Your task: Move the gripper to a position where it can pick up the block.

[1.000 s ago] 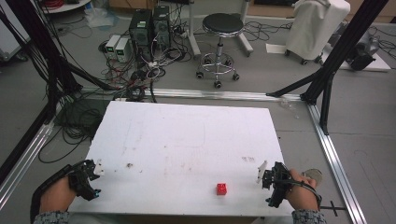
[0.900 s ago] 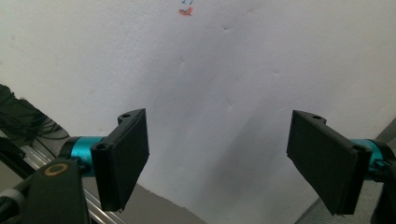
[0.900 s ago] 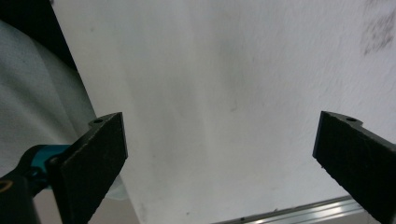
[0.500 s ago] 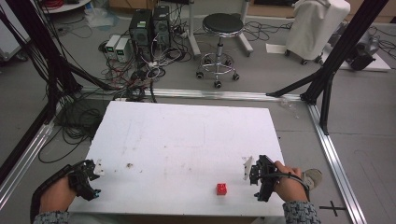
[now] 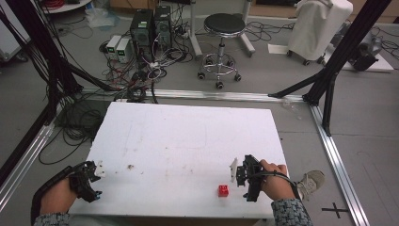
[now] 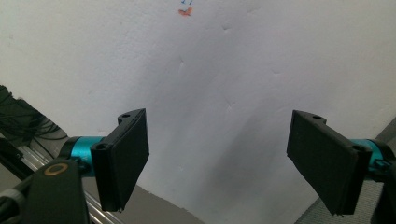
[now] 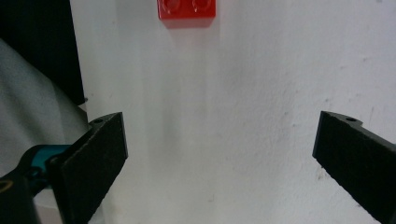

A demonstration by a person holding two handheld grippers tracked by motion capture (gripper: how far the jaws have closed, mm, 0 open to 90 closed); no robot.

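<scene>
**Right tool lined up on the brick**

Your right tool (image 5: 241, 176) is spread wide with nothing between its jaws. The red brick (image 5: 223, 190) lies at 12 o'clock in the right gripper view, near the bench's (image 5: 188, 141) front edge. Your left tool (image 5: 91, 175), also released, sits well apart at the left corner. Open bench surrounds the brick.

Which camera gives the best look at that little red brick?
The right gripper view: the red brick is close, studs visible, though cut off at the top. The high view shows it whole but tiny, near the right gripper.
</scene>
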